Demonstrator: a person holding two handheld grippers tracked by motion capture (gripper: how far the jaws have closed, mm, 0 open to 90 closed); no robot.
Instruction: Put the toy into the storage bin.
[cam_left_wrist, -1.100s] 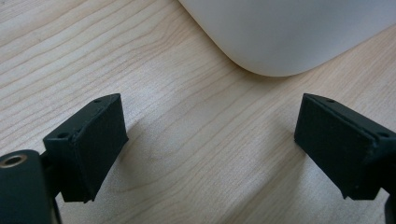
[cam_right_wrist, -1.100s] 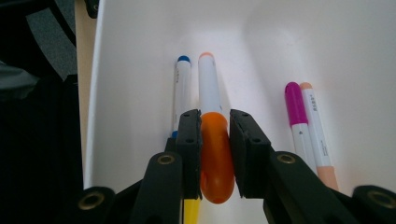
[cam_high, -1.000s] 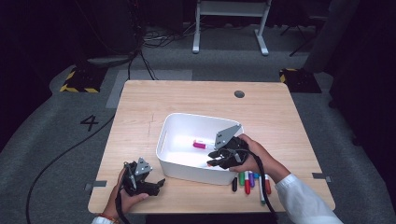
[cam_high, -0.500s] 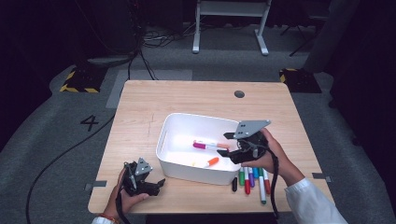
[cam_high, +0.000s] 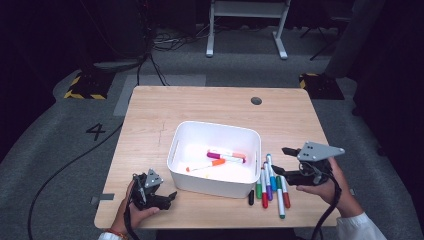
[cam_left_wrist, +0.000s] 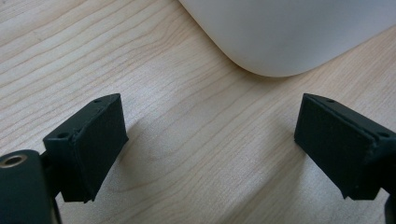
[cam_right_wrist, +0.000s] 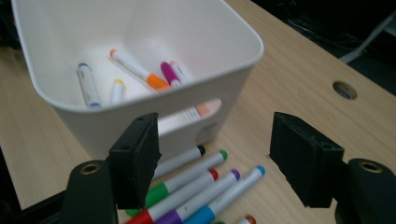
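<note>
A white bin stands mid-table with an orange-capped marker and a magenta one lying in it. Several loose markers lie on the wood just right of the bin. My right gripper hovers open over them, empty, right of the bin. In the right gripper view its jaws frame the bin's wall and the loose markers; the orange marker lies inside. My left gripper rests open and empty on the table by the bin's near left corner.
The wooden table has a round cable hole at the back right. A black marker lies near the front edge. Bare wood spreads left of and behind the bin. Dark floor and cables surround the table.
My right gripper has drawn back out of the bin to the right and now hangs over the loose markers. An orange marker now lies in the bin. The left gripper stayed put.
</note>
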